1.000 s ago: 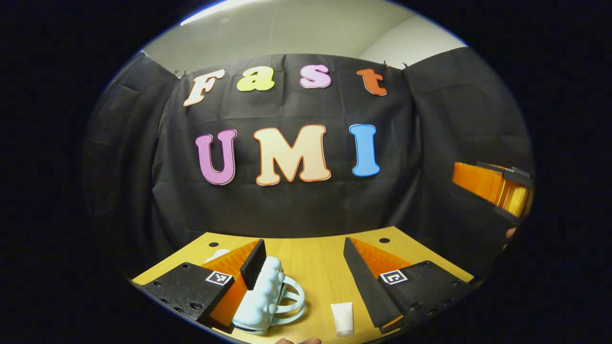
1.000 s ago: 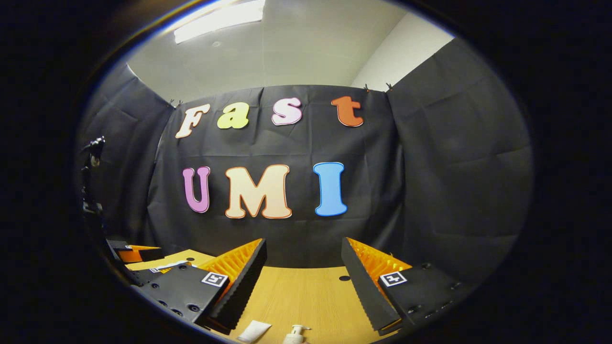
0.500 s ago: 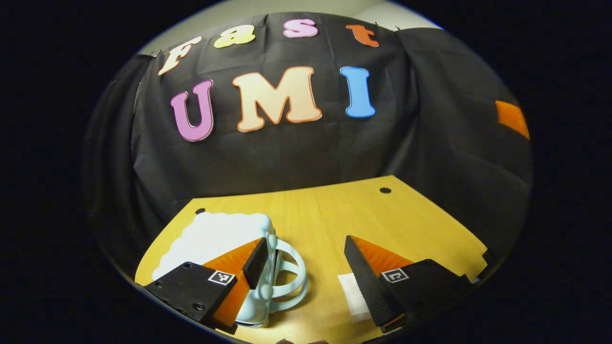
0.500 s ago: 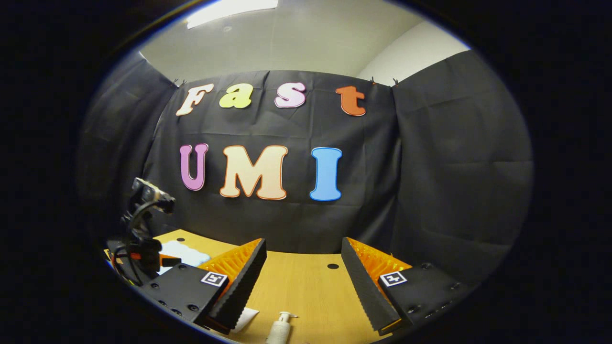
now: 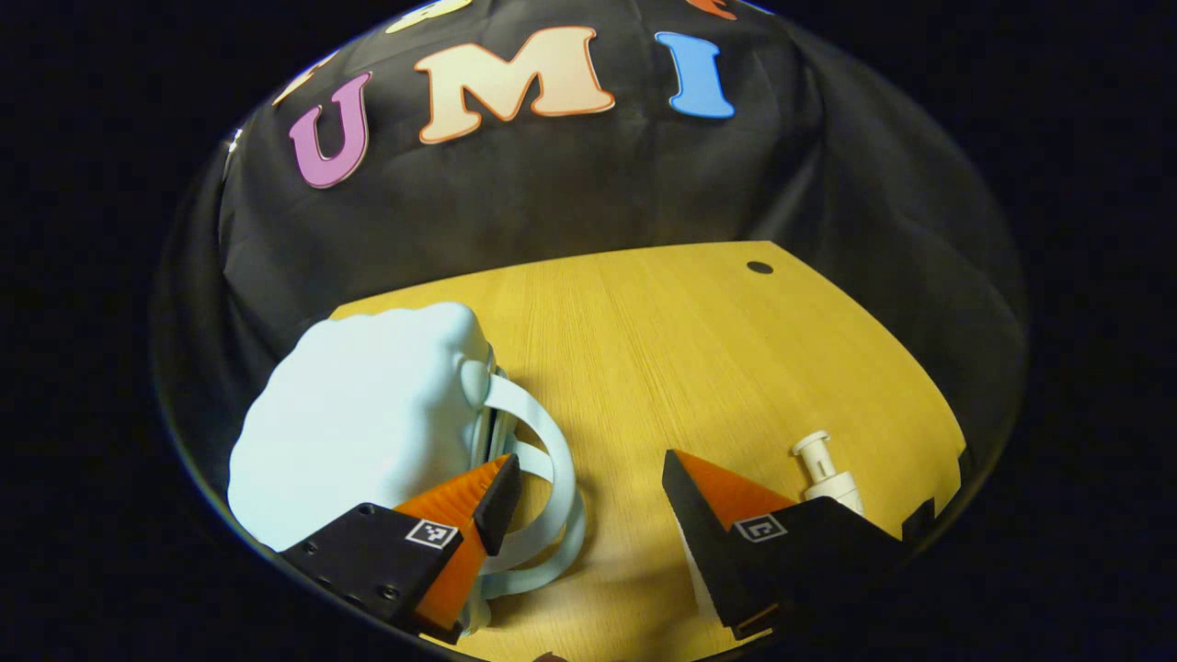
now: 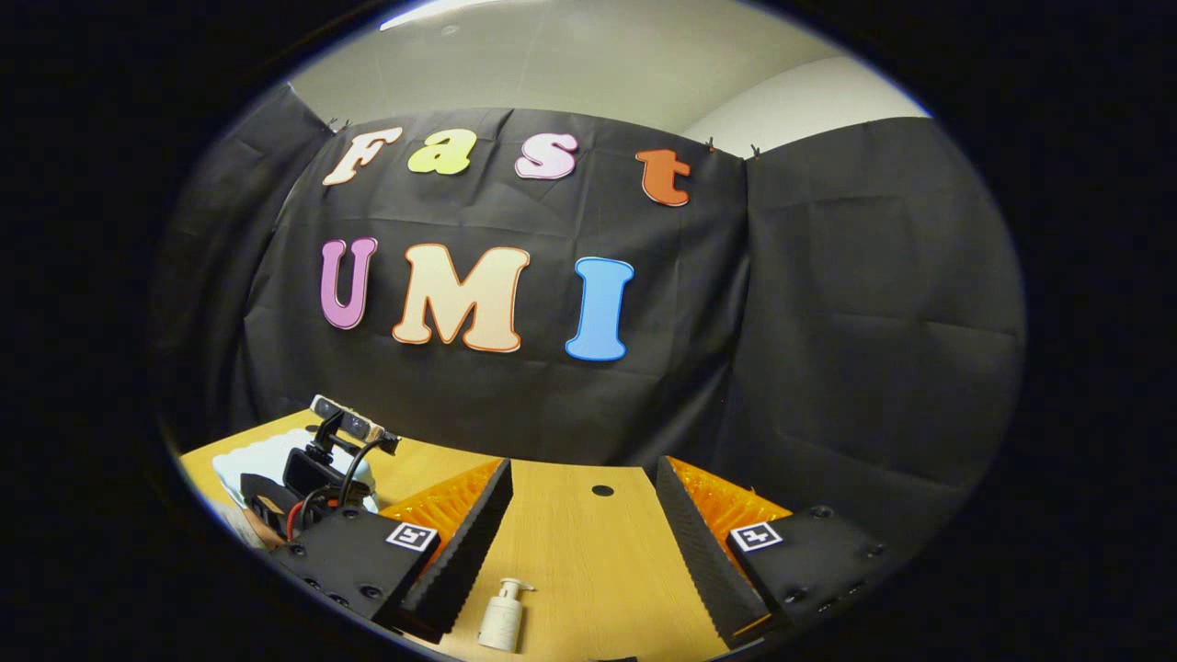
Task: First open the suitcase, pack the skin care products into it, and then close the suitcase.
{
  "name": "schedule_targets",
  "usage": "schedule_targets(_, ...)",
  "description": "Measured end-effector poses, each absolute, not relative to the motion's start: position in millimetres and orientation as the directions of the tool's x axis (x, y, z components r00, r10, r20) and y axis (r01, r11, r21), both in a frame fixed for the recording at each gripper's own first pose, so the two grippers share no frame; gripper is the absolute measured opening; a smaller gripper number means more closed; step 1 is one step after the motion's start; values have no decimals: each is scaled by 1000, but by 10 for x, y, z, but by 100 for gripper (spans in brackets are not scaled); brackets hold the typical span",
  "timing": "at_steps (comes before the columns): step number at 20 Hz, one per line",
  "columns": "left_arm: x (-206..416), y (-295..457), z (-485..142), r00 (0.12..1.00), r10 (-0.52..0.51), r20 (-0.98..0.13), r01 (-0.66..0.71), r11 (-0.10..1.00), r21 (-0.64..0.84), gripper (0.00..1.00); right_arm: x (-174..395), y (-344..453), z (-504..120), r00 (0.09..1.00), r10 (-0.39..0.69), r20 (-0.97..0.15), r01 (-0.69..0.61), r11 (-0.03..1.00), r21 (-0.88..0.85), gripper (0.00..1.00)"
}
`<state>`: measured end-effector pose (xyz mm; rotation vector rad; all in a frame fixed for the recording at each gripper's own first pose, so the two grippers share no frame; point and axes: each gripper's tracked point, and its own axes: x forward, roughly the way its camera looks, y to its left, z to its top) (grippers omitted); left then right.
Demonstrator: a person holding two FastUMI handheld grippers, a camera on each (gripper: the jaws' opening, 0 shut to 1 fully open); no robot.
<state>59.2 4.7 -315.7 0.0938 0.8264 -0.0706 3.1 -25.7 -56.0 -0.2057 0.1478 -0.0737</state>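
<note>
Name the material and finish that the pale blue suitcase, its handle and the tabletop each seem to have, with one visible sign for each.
Suitcase: probably moulded plastic, matte, with soft rounded bumps. Handle: seemingly the same plastic, a smooth flat band. Tabletop: wood or wood-look laminate, showing fine straight grain lines.

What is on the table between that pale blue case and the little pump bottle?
In the left gripper view, bare wood separates the suitcase from the pump bottle; the left gripper hangs open over that stretch.
</note>
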Motion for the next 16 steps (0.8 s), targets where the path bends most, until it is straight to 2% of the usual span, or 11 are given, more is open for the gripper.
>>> schedule_targets(1, 632, 45, -3218, 665, -28, -747, 98, 994, 50, 93, 27, -258, -571, 985, -91, -143, 58, 974, -220, 100)
schedule_targets(5, 668, 87, -3364, 623, -12, -782, 95, 994, 59, 72, 26, -243, -580, 985, -88, -146, 49, 967, -249, 100)
schedule_targets(6, 672, 112, -3386, 613, 2, -790, 85, 994, 68, 59, 24, -244, -585, 986, -86, -142, 48, 966, -253, 100)
schedule_targets(9, 675, 163, -3457, 589, 46, -806, 63, 993, 103, 42, 29, -264, -573, 987, -83, -135, 46, 965, -258, 100)
schedule_targets(10, 682, 165, -3480, 579, 56, -814, 63, 992, 113, 46, 26, -281, -585, 987, -83, -136, 46, 966, -255, 100)
schedule_targets(11, 672, 158, -3506, 565, 62, -823, 69, 990, 121, 39, 29, -300, -590, 987, -84, -137, 48, 967, -251, 99)
schedule_targets(12, 682, 199, -3503, 559, 83, -825, 66, 987, 144, 40, 32, -328, -594, 987, -87, -135, 51, 968, -248, 99)
schedule_targets(13, 694, 220, -3485, 557, 91, -826, 64, 986, 152, 35, 30, -355, -583, 987, -90, -133, 55, 968, -245, 100)
schedule_targets(14, 699, 191, -3500, 554, 76, -829, 73, 988, 139, 16, 29, -381, -583, 987, -92, -130, 58, 968, -242, 100)
schedule_targets(15, 701, 165, -3481, 550, 61, -833, 91, 987, 132, 14, 24, -405, -574, 987, -94, -127, 62, 969, -239, 100)
schedule_targets(16, 704, 156, -3443, 552, 47, -832, 106, 986, 126, 8, 25, -428, -583, 988, -95, -124, 63, 970, -236, 100)
